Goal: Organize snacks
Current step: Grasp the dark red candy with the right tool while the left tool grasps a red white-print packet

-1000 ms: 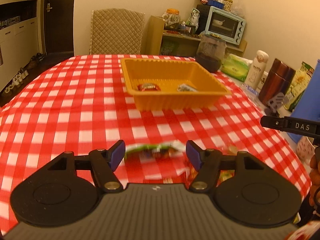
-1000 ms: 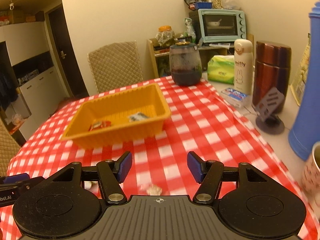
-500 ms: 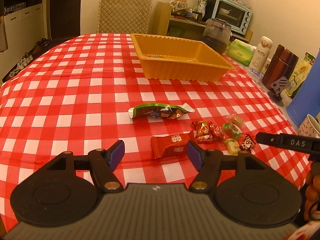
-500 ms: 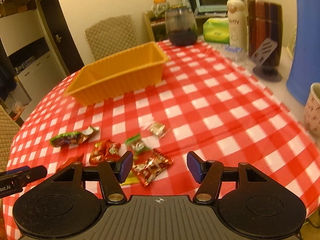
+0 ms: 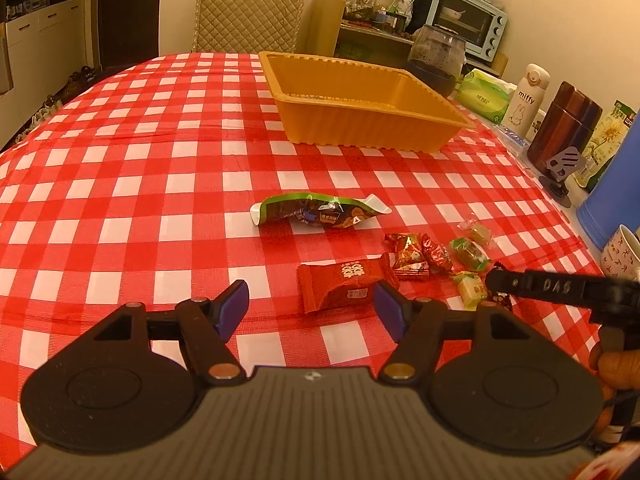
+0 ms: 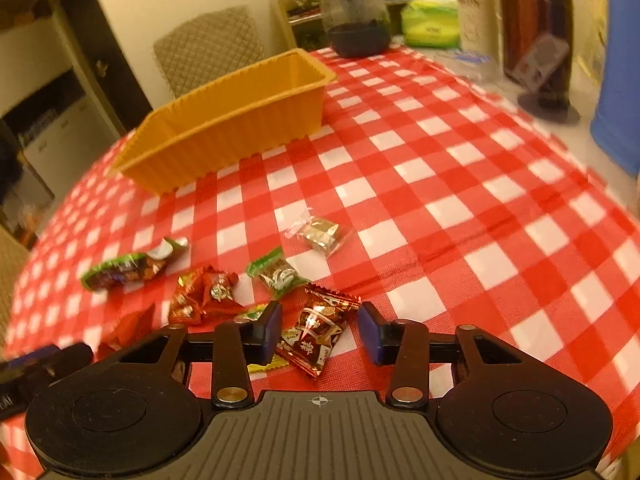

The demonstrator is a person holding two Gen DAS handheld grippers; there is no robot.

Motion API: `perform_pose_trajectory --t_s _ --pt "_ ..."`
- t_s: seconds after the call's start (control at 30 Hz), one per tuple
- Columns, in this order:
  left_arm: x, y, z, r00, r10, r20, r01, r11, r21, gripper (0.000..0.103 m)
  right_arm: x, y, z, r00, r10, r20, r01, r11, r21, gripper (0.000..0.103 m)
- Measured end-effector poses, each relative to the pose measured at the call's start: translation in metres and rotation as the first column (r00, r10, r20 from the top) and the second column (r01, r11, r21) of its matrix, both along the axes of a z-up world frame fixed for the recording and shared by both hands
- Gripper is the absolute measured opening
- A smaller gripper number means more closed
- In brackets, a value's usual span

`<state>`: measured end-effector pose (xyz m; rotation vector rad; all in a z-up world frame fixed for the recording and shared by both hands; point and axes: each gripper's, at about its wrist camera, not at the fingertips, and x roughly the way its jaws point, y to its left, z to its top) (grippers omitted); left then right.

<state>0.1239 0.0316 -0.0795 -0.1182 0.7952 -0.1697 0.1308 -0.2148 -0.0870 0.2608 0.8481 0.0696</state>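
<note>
An orange tray (image 5: 372,128) (image 6: 224,136) stands mid-table on the red checked cloth. Several wrapped snacks lie nearer me: a green-ended packet (image 5: 316,214) (image 6: 124,268), a red bar (image 5: 346,286), red candies (image 5: 416,254) (image 6: 204,294), a green candy (image 6: 278,272), a clear-wrapped candy (image 6: 320,232). My left gripper (image 5: 312,308) is open, low over the cloth, the red bar just ahead of its right finger. My right gripper (image 6: 320,330) is open with a brown foil candy (image 6: 320,328) lying between its fingers.
Along the table's right side stand a dark glass jar (image 5: 436,60), a green tissue pack (image 5: 484,94), a white bottle (image 5: 528,96), a brown flask (image 5: 564,124), a blue jug (image 5: 612,200) and a mug (image 5: 622,252). A quilted chair (image 5: 248,20) is beyond.
Both grippers have come down and back from the tray toward the loose snacks. The right one now straddles the brown foil candy. Both stay open.
</note>
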Motion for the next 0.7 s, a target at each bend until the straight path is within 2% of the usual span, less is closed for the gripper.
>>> perform_pose_trajectory --t_s 0.1,0.23,0.4,0.7 --pt "0.002 -0.003 -0.001 1.000 -0.009 0.000 0.009 1.000 -0.004 0.066 -0.002 0.003 -0.001 1.000 0.012 -0.002 -0.012 0.999 -0.043 0.024" --pt "0.004 -0.006 -0.004 1.000 -0.019 -0.004 0.019 1.000 -0.004 0.067 -0.006 0.003 0.000 1.000 0.013 0.006 -0.012 0.998 -0.067 0.022" --pt "0.007 -0.012 -0.006 0.999 -0.047 0.007 0.047 0.999 0.005 0.072 -0.008 -0.003 0.007 1.000 -0.006 0.028 0.007 0.999 -0.044 0.021" --pt "0.023 -0.022 -0.019 0.999 -0.043 0.000 0.043 0.999 0.003 0.072 -0.006 0.000 0.008 1.000 0.004 0.028 -0.004 1.000 -0.017 0.021"
